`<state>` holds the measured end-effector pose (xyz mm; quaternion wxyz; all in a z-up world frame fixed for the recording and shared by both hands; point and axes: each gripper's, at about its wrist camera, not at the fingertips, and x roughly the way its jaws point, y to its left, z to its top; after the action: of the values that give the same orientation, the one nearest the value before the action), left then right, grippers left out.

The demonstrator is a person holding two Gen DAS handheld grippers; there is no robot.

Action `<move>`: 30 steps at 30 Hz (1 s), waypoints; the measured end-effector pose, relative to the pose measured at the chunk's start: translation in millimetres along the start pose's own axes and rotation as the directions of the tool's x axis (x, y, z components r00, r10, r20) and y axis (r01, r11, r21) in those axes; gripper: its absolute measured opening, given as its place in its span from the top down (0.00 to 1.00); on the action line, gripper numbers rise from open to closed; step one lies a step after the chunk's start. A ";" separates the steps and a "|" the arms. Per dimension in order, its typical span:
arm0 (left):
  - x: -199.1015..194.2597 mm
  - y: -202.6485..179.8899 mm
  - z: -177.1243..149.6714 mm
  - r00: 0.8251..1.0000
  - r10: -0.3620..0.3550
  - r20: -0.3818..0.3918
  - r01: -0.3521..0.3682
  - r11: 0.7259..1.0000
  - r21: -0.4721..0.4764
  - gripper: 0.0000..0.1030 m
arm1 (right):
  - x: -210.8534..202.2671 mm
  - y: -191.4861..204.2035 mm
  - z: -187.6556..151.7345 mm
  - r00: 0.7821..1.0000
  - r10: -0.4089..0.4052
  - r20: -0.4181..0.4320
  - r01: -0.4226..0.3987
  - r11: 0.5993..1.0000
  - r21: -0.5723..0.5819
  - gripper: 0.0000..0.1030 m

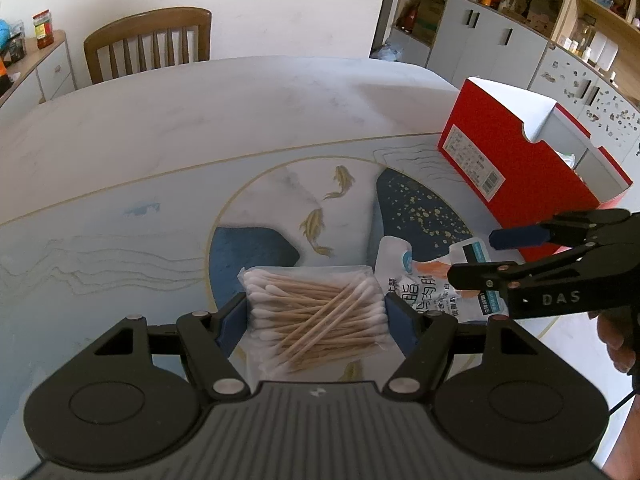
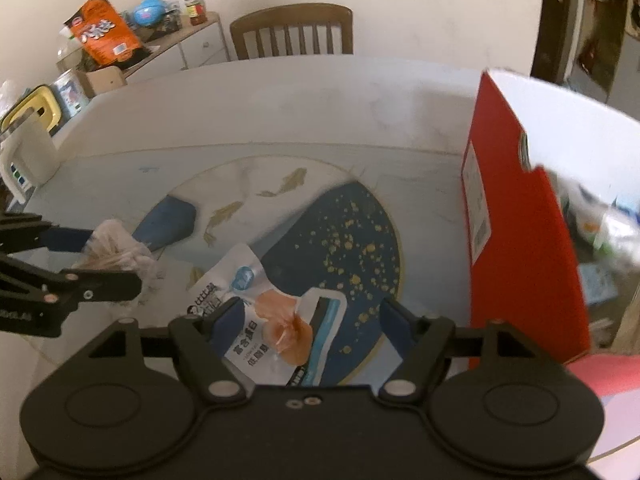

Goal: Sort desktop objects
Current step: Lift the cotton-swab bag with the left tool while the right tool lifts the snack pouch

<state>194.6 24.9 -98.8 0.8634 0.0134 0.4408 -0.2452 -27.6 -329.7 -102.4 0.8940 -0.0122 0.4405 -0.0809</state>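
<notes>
A clear bag of cotton swabs [image 1: 316,312] lies on the patterned mat between the open jaws of my left gripper [image 1: 316,322], whose pads flank its sides. A white and orange snack pouch [image 1: 424,276] lies just right of it. My right gripper [image 2: 312,322] is open above that pouch [image 2: 276,320], with the pouch between its fingers. The right gripper also shows in the left wrist view [image 1: 476,256], and the left gripper in the right wrist view [image 2: 104,256], around the swab bag [image 2: 116,252]. A red box [image 1: 520,164] stands open at the right.
The red box [image 2: 520,240] holds several packets inside. The mat with fish pattern [image 1: 280,208] covers the white table [image 1: 200,112]. A wooden chair [image 1: 148,44] stands beyond the far edge. A sideboard with jars and bags [image 2: 140,28] is at the back left.
</notes>
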 end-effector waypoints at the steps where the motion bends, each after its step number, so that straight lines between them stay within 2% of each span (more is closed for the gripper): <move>1: 0.2 0.3 0.1 1.000 -0.001 -0.001 0.001 1.000 0.000 0.30 | 2.1 -1.6 -1.0 1.000 0.001 -0.004 -0.001 1.000 0.016 0.35; 7: 1.2 1.4 -0.6 1.000 -0.002 -0.006 0.002 1.000 -0.002 0.30 | 9.0 -13.8 0.6 1.000 0.017 -0.017 -0.015 0.993 0.116 0.48; 9: 1.5 1.4 -1.0 1.000 -0.005 -0.008 0.005 1.000 -0.001 0.30 | 11.2 -16.3 0.5 1.000 0.018 -0.023 -0.015 0.991 0.131 0.62; 10: 1.7 1.3 -1.4 1.000 -0.005 -0.008 0.005 1.000 0.000 0.30 | 12.1 -17.9 0.1 1.000 0.019 -0.024 -0.015 0.989 0.144 0.65; 11: 1.9 1.5 -1.4 1.000 -0.006 -0.008 0.006 1.000 0.001 0.30 | 13.2 -18.9 0.2 0.999 0.024 -0.029 -0.019 0.988 0.154 0.76; 14: 2.1 2.2 -1.5 1.000 -0.008 -0.010 0.008 1.000 0.003 0.30 | 13.1 -18.1 0.5 0.999 0.024 -0.023 -0.020 0.986 0.165 0.77; 17: 1.8 2.4 -1.2 1.000 -0.011 -0.009 0.012 1.000 0.005 0.30 | 9.2 -15.7 1.2 1.000 0.020 0.004 -0.020 0.988 0.155 0.99; 30: -1.2 -7.9 7.6 0.999 -0.039 0.008 0.039 0.999 0.022 0.30 | -20.1 -7.2 10.3 0.996 0.033 0.086 -0.046 0.988 0.150 1.00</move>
<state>196.3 16.7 -91.7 0.8600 0.0133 0.4348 -0.2669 -32.4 -334.1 -79.7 0.9114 0.0613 0.3954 -0.0960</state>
